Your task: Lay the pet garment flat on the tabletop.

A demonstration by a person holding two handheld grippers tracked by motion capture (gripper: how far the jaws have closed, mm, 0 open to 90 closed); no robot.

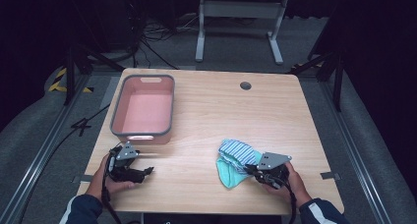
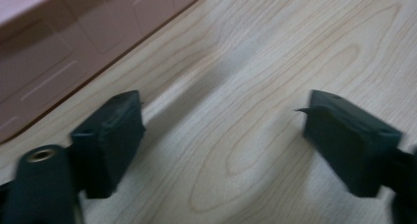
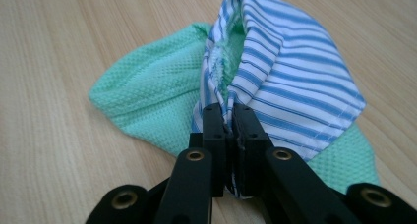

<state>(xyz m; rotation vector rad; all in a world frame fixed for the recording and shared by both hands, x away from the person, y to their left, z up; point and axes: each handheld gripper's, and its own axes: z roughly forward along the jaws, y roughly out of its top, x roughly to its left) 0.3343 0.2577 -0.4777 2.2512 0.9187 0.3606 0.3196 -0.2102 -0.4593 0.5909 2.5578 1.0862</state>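
A blue-and-white striped cloth [image 1: 239,151] lies bunched on top of a mint-green mesh cloth [image 1: 227,176] at the front right of the wooden table [image 1: 221,111]. My right gripper [image 1: 248,169] is at the pile's near edge. In the right gripper view its jaws [image 3: 229,117] are shut on a fold of the striped cloth [image 3: 295,81], with the green cloth [image 3: 152,96] spread beneath and to the left. My left gripper [image 1: 145,173] rests at the front left, held by a hand. Its jaws [image 2: 221,130] stand open over bare wood with nothing between them.
A pink bin with a grey rim [image 1: 116,117] stands at the back left of the table; its side wall [image 2: 64,52] lies just beyond the left gripper. A round cable hole [image 1: 245,85] is near the far edge. A white desk frame stands on the floor behind.
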